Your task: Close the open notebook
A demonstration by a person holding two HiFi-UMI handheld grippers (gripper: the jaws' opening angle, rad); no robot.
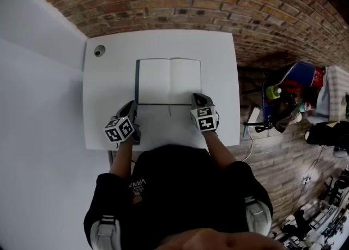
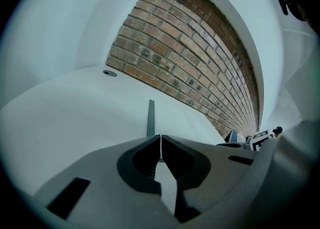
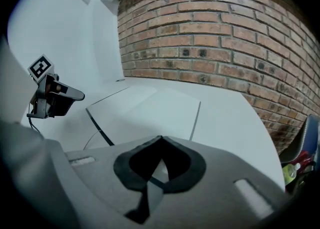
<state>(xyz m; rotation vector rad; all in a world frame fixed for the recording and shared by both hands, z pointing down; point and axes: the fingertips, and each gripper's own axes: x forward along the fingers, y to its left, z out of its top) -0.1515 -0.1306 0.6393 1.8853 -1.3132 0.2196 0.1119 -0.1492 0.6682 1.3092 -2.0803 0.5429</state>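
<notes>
We find the notebook (image 1: 169,79) open on the surface (image 1: 109,90), just beyond both tongs. We record the left tongs (image 1: 131,105) and right tongs (image 1: 197,97) each pressed together.

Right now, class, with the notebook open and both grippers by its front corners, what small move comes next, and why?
Probably slip the shut right gripper under the notebook at its right front corner to start lifting that half. The notebook lies flat and open on the table; the right gripper sits empty at that corner, and the left gripper is shut and empty too.
</notes>
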